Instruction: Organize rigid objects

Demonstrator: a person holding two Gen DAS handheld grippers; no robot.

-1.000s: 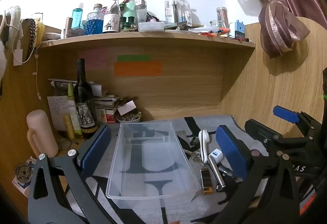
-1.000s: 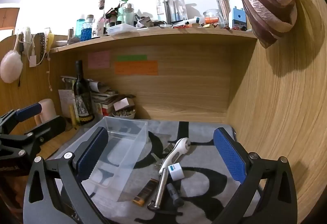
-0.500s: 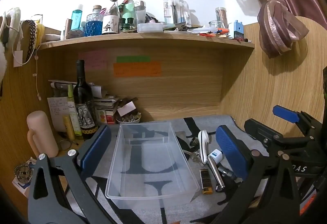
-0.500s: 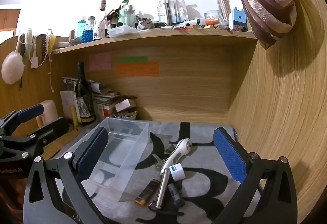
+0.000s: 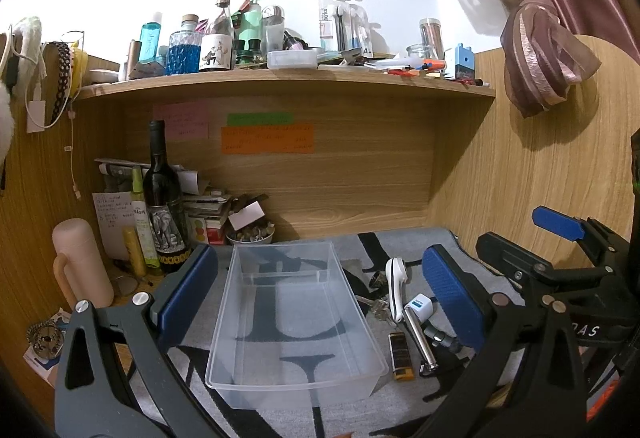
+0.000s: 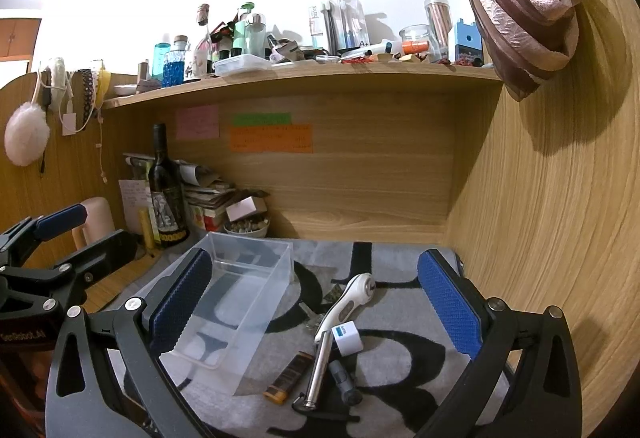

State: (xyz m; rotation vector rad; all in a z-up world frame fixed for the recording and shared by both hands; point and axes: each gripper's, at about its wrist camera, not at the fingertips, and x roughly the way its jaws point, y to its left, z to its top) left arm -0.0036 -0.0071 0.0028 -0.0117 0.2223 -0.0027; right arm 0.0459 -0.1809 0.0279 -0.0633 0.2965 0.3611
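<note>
Both claws are spread wide with nothing held. The left claw (image 5: 320, 302) hangs over the clear plastic bin (image 5: 294, 322); the right claw (image 6: 316, 302) hangs over the loose items lying just right of the bin on the grey patterned mat (image 6: 400, 358) that covers the table.

Step in hand, as judged: the approach before the first pick. The bin is empty and every item lies outside it.

Nearest the right claw:
- a dark, amber-ended lighter-like piece (image 6: 289, 378), close beside the bin's near corner;
- a metal rod (image 6: 318, 370), its upper end meeting the white handled tool (image 6: 346, 304);
- a small grey cylinder (image 6: 344, 378), just right of the rod;
- a white cube adapter (image 6: 348, 336), touching the rod and the white tool.

Further back, small keys or metal bits (image 5: 376, 304) lie between the tool and the bin; their exact kind cannot be told.

The next move probably calls for the right claw to descend on one outlying piece and close across its narrow side. Because the items touch, gripping one may shift its neighbours. The bin wall stands close on the left.

Beyond the mat, a wine bottle (image 5: 162, 198), a pink flask (image 5: 80, 266) and stacked papers (image 5: 208, 204) crowd the back left corner, well apart from the work. A cluttered shelf (image 5: 280, 80) spans above.
</note>
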